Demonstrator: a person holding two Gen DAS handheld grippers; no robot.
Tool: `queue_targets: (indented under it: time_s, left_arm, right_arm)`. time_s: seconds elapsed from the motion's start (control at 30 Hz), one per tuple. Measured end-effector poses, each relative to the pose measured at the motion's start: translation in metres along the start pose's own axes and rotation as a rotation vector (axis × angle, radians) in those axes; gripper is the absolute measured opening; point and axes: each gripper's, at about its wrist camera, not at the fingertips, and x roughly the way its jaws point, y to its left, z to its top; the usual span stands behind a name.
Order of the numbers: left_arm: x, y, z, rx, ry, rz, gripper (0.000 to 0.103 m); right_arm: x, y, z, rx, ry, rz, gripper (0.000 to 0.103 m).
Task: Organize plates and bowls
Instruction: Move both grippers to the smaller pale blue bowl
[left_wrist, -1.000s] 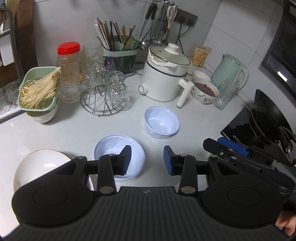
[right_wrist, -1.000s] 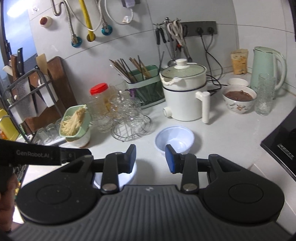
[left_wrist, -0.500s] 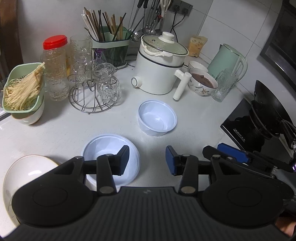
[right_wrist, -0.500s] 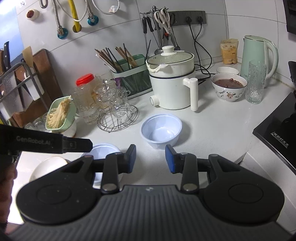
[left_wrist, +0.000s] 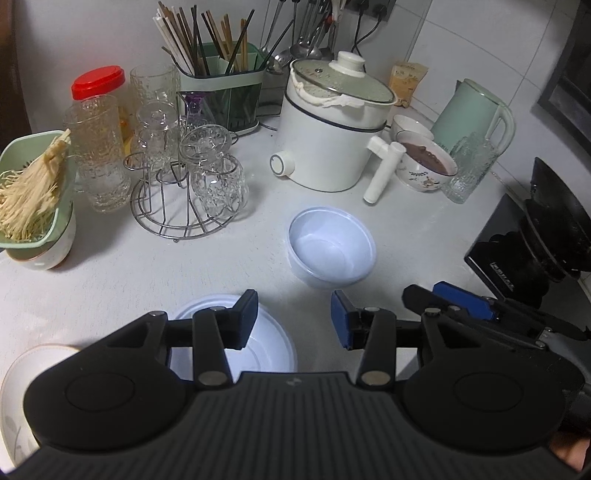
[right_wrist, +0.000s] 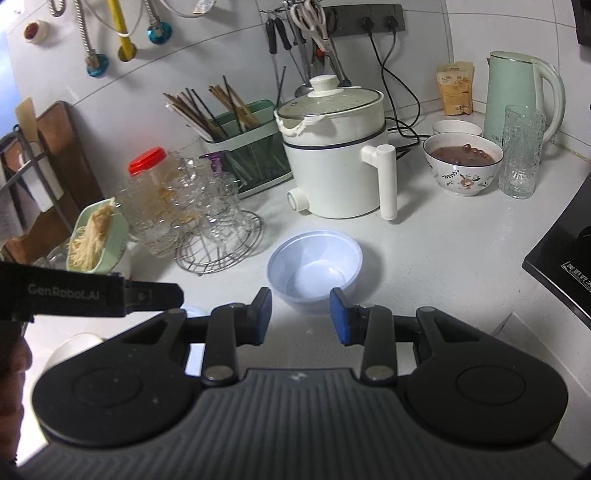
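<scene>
- The plastic bowl stands upright and empty on the tabletop, at about 12 o'clock from the left gripper and just ahead of its fingertips.
- In the right wrist view the same plastic bowl sits at 12 o'clock of the right gripper, close in front of the gap between its blue pads.
- A shallow white plate lies under the left gripper at 7 o'clock, partly hidden by the left finger; a cream bowl shows at the lower left edge.
- Both grippers have their jaws spread apart and carry nothing.
- Judged step: the approach before the first pick, with nothing stacked yet.
- Next move, as a guess: one gripper goes forward and down so that one finger drops inside the bowl's rim and the other stays outside, then pinches the wall.
- The thin wall may flex, so the pinch should be gentle and the lift straight up, clear of the white cooker at 12 o'clock.
</scene>
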Motion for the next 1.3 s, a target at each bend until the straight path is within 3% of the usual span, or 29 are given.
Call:
queue_targets:
  time_s: [0.2,0.3,0.5,0.63,0.77,0.97,1.17,1.3]
  left_arm:
    - [0.027,0.002,0.018,0.004,0.024,-0.002,0.062]
    - [0.041,0.003,0.028,0.005,0.039,-0.006,0.062]
    - [0.073,0.003,0.043,-0.006,0.083,-0.044,0.062]
    - [0.095,0.001,0.050,0.000,0.122,-0.059,0.062]
    - [0.116,-0.002,0.061,0.069,0.181,-0.035,0.062]
    - [0.146,0.007,0.080,0.050,0.246,-0.087,0.062]
    - [0.172,0.019,0.082,-0.037,0.332,-0.122,0.060]
    - [0.178,0.021,0.082,-0.045,0.346,-0.132,0.056]
  right_arm:
    - [0.019,-0.012,0.005,0.013,0.007,-0.026,0.039]
    - [0.028,-0.016,0.006,0.019,0.017,-0.044,0.064]
    - [0.040,-0.025,0.008,0.060,0.022,-0.023,0.064]
    - [0.055,-0.031,0.013,0.090,0.025,-0.038,0.064]
    - [0.074,-0.037,0.019,0.121,0.042,-0.057,0.064]
    - [0.105,-0.045,0.030,0.151,0.076,-0.085,0.062]
    - [0.125,-0.053,0.032,0.200,0.120,-0.109,0.052]
    - [0.131,-0.051,0.033,0.196,0.147,-0.119,0.047]
